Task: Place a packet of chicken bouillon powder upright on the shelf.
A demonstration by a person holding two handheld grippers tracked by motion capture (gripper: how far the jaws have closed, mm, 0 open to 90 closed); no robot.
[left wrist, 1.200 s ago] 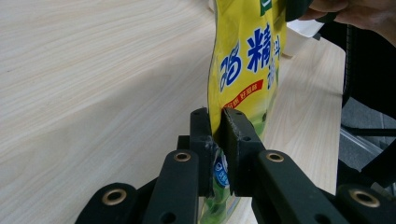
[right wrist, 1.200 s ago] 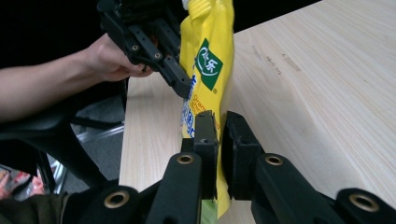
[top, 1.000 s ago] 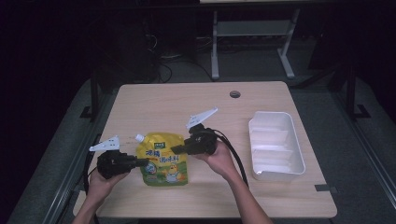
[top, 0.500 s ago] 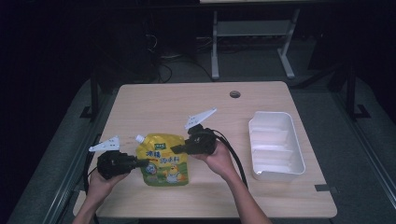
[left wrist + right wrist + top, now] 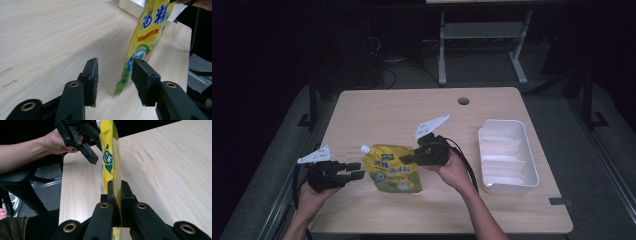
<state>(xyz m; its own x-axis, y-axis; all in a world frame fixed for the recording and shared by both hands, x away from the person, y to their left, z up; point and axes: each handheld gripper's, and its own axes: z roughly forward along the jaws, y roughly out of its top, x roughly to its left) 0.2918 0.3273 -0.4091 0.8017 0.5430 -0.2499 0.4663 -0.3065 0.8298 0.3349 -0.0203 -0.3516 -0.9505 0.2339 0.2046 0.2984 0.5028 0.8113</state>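
Observation:
A yellow spouted drink pouch (image 5: 393, 171) with a white cap lies near the table's front, left of centre. My right gripper (image 5: 405, 160) is shut on its right edge; in the right gripper view the jaws (image 5: 115, 187) pinch the pouch (image 5: 110, 157) edge-on. My left gripper (image 5: 358, 170) is open just left of the pouch, a small gap apart from it. In the left gripper view the open gripper (image 5: 116, 72) faces the pouch (image 5: 147, 32), whose lower corner hangs ahead between the pads. The right gripper view also catches the left gripper (image 5: 86, 142) beside the pouch.
A white rectangular tray (image 5: 532, 165) stands empty at the right of the wooden table (image 5: 402, 110). A round cable hole (image 5: 463, 101) sits near the back edge. A dark floor and a metal stand lie beyond the table.
My left gripper has drawn back to the left from the pouch's left edge and now stands open. The right gripper keeps its hold and has barely moved.

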